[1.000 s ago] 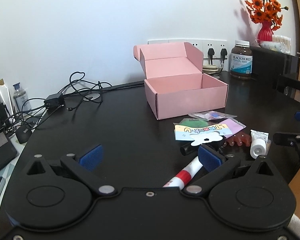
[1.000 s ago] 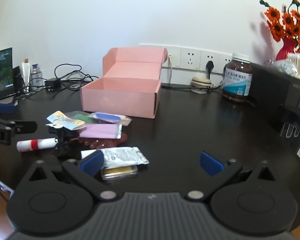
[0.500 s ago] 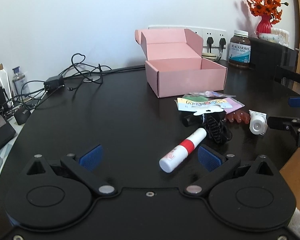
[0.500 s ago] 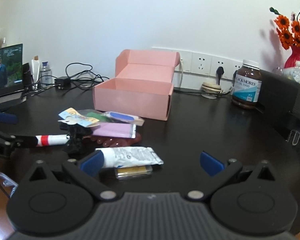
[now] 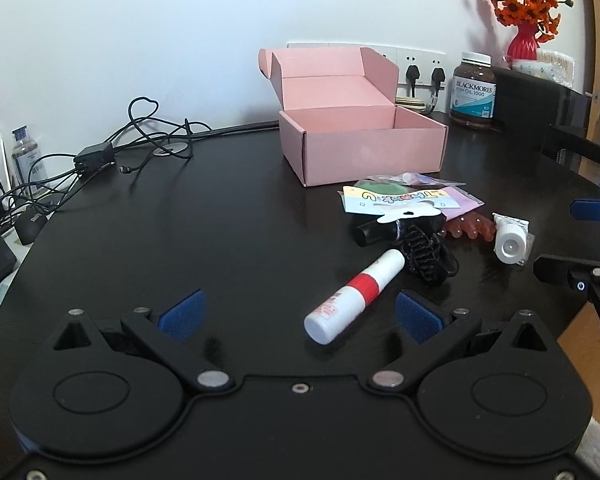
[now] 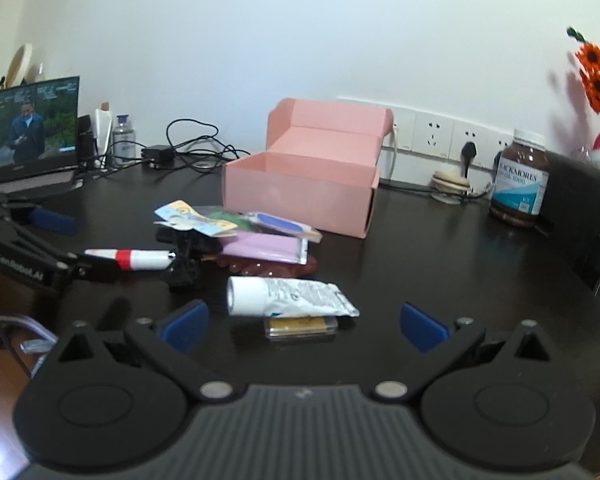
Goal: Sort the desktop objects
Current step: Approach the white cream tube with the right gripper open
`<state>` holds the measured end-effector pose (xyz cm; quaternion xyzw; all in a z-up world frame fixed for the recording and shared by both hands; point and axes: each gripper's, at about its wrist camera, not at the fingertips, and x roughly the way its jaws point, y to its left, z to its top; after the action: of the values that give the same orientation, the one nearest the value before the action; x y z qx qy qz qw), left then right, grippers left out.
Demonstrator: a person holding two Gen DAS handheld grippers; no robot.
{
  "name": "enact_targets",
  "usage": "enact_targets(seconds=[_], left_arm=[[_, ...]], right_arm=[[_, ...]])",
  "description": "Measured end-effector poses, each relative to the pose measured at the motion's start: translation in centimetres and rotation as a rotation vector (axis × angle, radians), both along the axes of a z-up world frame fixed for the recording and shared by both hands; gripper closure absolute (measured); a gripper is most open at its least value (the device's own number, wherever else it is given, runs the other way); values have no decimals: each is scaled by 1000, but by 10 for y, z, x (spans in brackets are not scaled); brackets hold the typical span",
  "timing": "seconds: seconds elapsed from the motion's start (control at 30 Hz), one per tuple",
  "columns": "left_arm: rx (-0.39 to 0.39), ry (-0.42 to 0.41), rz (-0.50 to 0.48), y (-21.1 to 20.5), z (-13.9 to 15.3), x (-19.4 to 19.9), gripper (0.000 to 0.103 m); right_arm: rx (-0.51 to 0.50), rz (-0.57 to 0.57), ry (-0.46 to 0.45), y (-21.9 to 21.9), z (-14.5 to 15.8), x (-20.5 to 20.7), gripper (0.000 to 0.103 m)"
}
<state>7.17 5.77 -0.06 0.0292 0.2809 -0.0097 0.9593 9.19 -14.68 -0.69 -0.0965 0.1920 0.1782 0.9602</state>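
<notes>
Clearly, "BLACKMORES FISH OIL 1000" bottle (image 5: 473,90)

Left gripper (image 5: 298,316): matte black body, two round discs, triangular cut-outs, silver screws, blue ribbed finger pads (image 5: 182,314). Right gripper (image 6: 304,326): same black linkage, blue pads (image 6: 422,327), grey ribbed housing behind. White lettering on left gripper's side in right view, blurred, possibly "GenRobot.AI".

I saw an open pink cardboard box (image 5: 364,148) on the counter, and before it a white, red-banded marker (image 5: 354,296), white crumpled tube (image 6: 288,295) and stacked packets (image 5: 408,200).
</notes>
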Motion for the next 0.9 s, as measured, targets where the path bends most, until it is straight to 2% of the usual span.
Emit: enact_targets(seconds=[0.33, 0.53, 0.9], left_arm=[[13, 34, 23, -3, -2, 13, 0], [0, 57, 27, 1, 0, 13, 0], [47, 84, 60, 9, 3, 5, 0]], right_arm=[[-26, -22, 8, 2, -5, 9, 1], [-42, -12, 46, 5, -9, 17, 1], [-77, -15, 37, 6, -9, 19, 1]])
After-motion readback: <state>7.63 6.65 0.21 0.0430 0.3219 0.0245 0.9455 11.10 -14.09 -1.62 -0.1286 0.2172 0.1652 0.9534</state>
